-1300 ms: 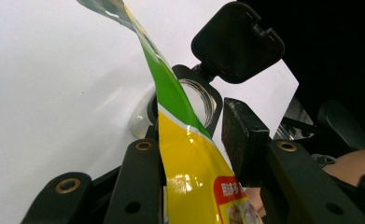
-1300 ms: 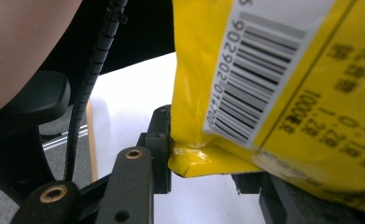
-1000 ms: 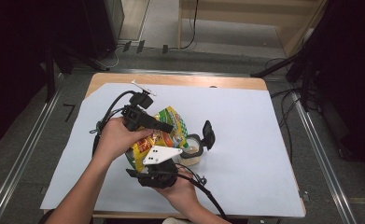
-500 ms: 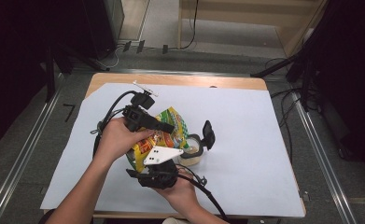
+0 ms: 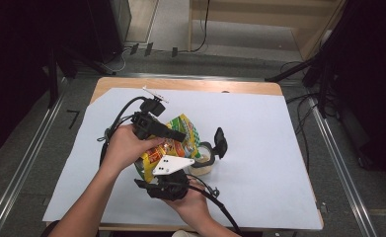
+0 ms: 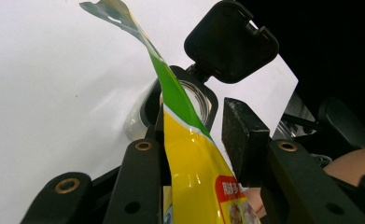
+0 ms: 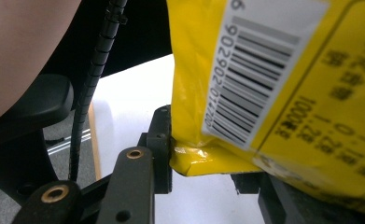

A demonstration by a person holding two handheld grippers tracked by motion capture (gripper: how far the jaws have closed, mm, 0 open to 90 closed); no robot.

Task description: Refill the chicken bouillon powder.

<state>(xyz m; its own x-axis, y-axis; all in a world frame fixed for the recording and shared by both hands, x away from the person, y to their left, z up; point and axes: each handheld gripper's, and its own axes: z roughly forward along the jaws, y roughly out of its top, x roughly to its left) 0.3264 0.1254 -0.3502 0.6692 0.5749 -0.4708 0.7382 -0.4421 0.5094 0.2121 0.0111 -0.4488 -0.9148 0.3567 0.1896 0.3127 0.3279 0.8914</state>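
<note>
White sheet (image 5: 259, 148): covers most of wooden table (image 5: 190, 84); wide bare room right of container, more toward far edge.
Bag (image 5: 173, 143): yellow and green, held up over sheet's middle-left, between both grippers; torn top edge tilts toward container.
Container (image 5: 203, 165): pale jar just right of bag, black flip lid (image 6: 231, 42) standing open; near sheet's middle, well away from every table edge.
Left gripper (image 6: 194, 140): jaws pinching bag below its green band, one pad tight against foil, other with a small gap.
Right gripper (image 7: 208, 177): jaws pinching bag's bottom folded corner, beside barcode.
</note>
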